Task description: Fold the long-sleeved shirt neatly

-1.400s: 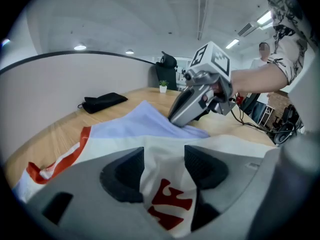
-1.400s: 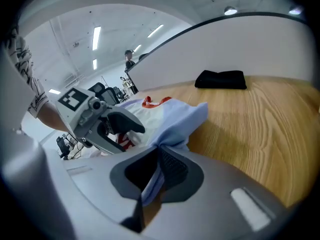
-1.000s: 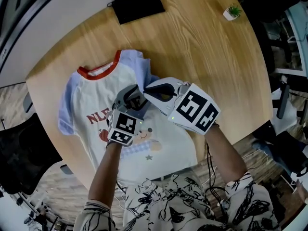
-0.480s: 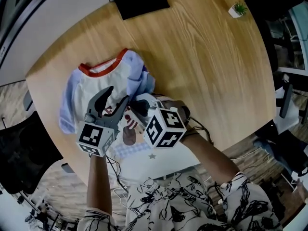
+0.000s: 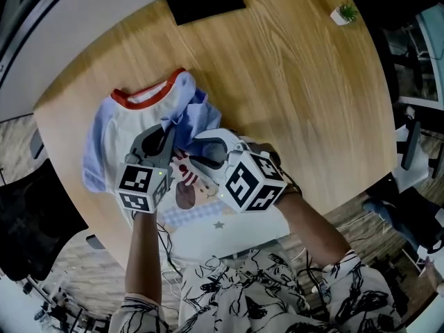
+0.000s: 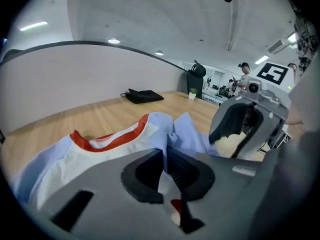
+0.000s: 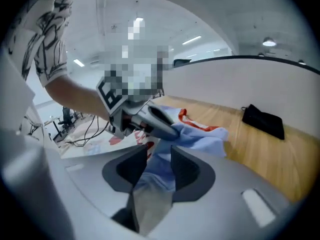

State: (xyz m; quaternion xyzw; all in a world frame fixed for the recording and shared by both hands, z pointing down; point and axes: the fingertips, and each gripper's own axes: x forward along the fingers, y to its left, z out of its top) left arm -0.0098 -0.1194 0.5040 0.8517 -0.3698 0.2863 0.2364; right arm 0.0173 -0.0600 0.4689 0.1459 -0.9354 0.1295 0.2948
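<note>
One shirt (image 5: 132, 127); two hand-held grippers (image 5: 168, 132) (image 5: 194, 151); one black pouch (image 5: 205, 0); one potted plant (image 5: 343, 12); one table (image 5: 298, 82).

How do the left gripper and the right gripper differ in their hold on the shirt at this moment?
The left gripper has its jaws shut on a fold of the shirt. The right gripper has its jaws apart, having just been opening, with blue fabric between them. In the head view the left gripper points up the picture, the right gripper leftward. Both are over the shirt, tips close together.

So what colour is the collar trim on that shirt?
Red-orange: the collar stands out against the shirt, whose body is white. Clearest in the head view.
</note>
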